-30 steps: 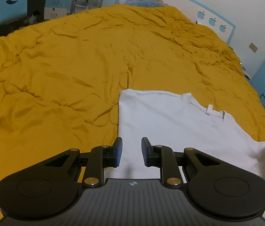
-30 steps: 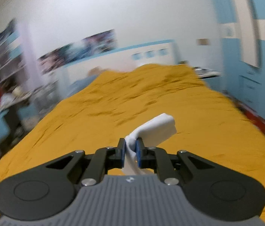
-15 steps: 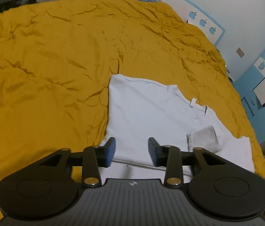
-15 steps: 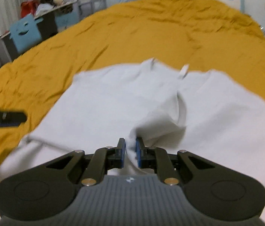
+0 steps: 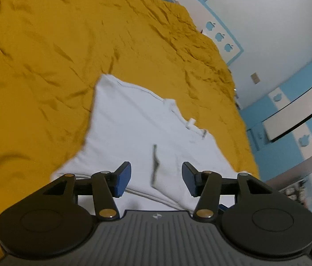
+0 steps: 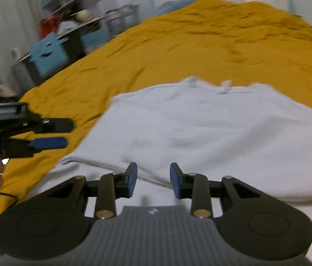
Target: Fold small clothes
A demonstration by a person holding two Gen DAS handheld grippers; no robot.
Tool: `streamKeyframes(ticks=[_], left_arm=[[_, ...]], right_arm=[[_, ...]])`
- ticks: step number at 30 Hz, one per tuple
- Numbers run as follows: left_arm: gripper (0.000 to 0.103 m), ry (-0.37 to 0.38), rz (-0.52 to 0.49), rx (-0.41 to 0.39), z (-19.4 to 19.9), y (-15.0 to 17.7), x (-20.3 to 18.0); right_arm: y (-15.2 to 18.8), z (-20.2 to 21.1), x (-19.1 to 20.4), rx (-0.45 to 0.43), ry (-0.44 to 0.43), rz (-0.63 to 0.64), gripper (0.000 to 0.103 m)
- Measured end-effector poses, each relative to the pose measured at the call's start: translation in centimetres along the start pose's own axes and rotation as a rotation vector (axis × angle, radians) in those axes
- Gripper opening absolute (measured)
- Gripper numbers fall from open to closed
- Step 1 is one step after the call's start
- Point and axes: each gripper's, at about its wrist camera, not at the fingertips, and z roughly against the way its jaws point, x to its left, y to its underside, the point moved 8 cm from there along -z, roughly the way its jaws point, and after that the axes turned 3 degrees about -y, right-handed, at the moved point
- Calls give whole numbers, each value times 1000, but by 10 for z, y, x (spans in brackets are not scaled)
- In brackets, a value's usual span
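- On the left, our left gripper (image 5: 156, 175) has its fingers spread wider than half a second ago, holding nothing, poised over the near edge of the white shirt (image 5: 138, 133).
- In the middle, the shirt lies flat on the yellow bedspread (image 5: 45, 55), collar away from us; the sleeve we carried across now rests folded onto the body.
- On the right, our right gripper (image 6: 153, 180), clamped on that sleeve a moment ago, has let go and is parted, empty.
- We judge one sleeve fold done; next comes the other side or the hem.
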Motion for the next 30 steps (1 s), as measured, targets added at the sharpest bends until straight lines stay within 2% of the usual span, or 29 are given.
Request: streamKeyframes(ticks=[3, 9, 12, 14, 15, 16, 17, 19, 20, 25, 30], left_arm=[[61, 23, 21, 31, -20, 2, -6], [61, -15, 10, 103, -71, 7, -15], [61, -109, -54, 126, -95, 13, -20], [58, -147, -129, 114, -104, 17, -27], [54, -154, -159, 111, -107, 19, -31], [45, -167, -179, 110, -109, 21, -34], [28, -178, -205, 109, -111, 22, -38], [16, -202, -258, 101, -111, 24, -46], [6, -209, -285, 84, -109, 24, -49], [5, -169, -335, 20, -89, 12, -74], [5, -136, -425, -44, -68, -6, -121]], right_arm=[[3, 16, -36, -24, 91, -39, 29], [19, 45, -86, -47, 156, -133, 29], [28, 53, -99, -53, 165, -164, 29], [33, 55, -106, -54, 170, -180, 29], [36, 55, -110, -50, 173, -185, 29], [39, 55, -112, -45, 176, -191, 29], [42, 53, -115, -37, 176, -197, 29], [47, 46, -118, -17, 180, -215, 29], [49, 44, -120, -13, 181, -221, 29], [43, 40, -112, -28, 161, -205, 30], [38, 30, -80, -23, 78, -145, 30]])
